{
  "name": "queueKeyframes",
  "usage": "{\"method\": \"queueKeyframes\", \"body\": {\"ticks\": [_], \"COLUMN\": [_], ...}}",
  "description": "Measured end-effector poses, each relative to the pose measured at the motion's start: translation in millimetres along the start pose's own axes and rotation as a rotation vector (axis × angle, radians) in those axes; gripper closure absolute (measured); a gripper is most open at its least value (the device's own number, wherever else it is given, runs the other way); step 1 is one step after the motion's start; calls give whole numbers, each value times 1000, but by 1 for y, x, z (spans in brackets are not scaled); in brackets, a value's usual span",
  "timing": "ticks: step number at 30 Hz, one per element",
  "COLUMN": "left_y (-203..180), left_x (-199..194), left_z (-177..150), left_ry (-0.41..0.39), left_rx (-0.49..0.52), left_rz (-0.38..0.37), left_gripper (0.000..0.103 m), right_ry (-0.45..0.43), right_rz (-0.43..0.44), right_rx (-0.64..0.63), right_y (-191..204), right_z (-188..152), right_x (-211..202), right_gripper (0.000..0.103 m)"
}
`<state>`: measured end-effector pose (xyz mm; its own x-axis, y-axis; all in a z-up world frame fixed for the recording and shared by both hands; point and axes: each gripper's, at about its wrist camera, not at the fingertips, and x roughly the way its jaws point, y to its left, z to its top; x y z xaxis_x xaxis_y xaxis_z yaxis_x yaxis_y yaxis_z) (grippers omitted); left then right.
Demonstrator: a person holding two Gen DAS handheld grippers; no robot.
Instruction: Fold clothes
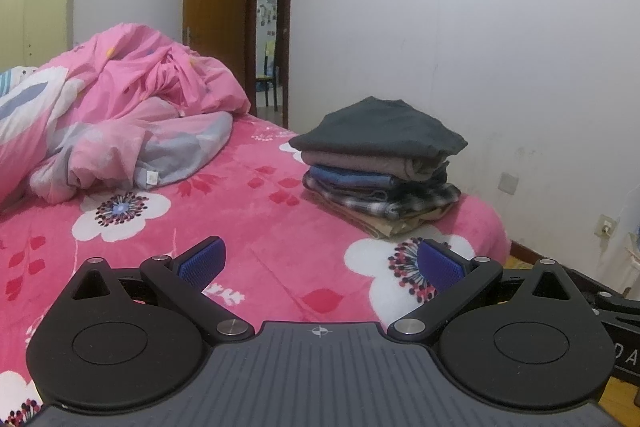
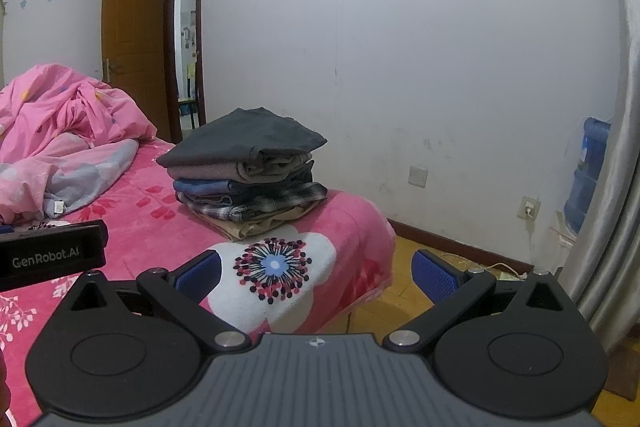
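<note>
A stack of folded clothes (image 1: pixel 380 167) sits near the far right edge of the bed, a dark grey piece on top, then brownish, blue, plaid and tan layers. The same stack of folded clothes (image 2: pixel 248 171) shows left of centre in the right wrist view. My left gripper (image 1: pixel 320 265) hovers open above the pink floral bedspread (image 1: pixel 240 211), well short of the stack, nothing between its blue pads (image 1: pixel 202 261). My right gripper (image 2: pixel 316 277) is open too, over the bed's corner with the bedspread (image 2: pixel 152 227) below, empty. The left gripper's black body (image 2: pixel 52 253) shows at the left edge.
A crumpled pink duvet (image 1: pixel 120 107) fills the bed's far left. Behind stand a white wall, an open brown door (image 1: pixel 216 11) and a wardrobe (image 1: pixel 36 11). Wooden floor (image 2: pixel 384 307), a blue water jug (image 2: pixel 588 175) and a grey curtain (image 2: pixel 616 147) lie right of the bed.
</note>
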<state>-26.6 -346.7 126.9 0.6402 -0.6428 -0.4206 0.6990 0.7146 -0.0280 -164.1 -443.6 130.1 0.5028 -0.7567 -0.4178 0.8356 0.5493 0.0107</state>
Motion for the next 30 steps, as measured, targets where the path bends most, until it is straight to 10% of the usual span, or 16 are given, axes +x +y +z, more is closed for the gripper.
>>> {"method": "queueKeyframes", "body": {"ticks": [30], "left_y": [13], "left_x": [0], "left_z": [-1], "left_ry": [9], "left_rx": [-25], "left_rz": [18], "left_gripper": [0], "right_ry": [1], "right_rz": [18], "right_rx": [-28], "right_y": [16], "right_z": [0], "right_x": [-5], "right_gripper": [0]}}
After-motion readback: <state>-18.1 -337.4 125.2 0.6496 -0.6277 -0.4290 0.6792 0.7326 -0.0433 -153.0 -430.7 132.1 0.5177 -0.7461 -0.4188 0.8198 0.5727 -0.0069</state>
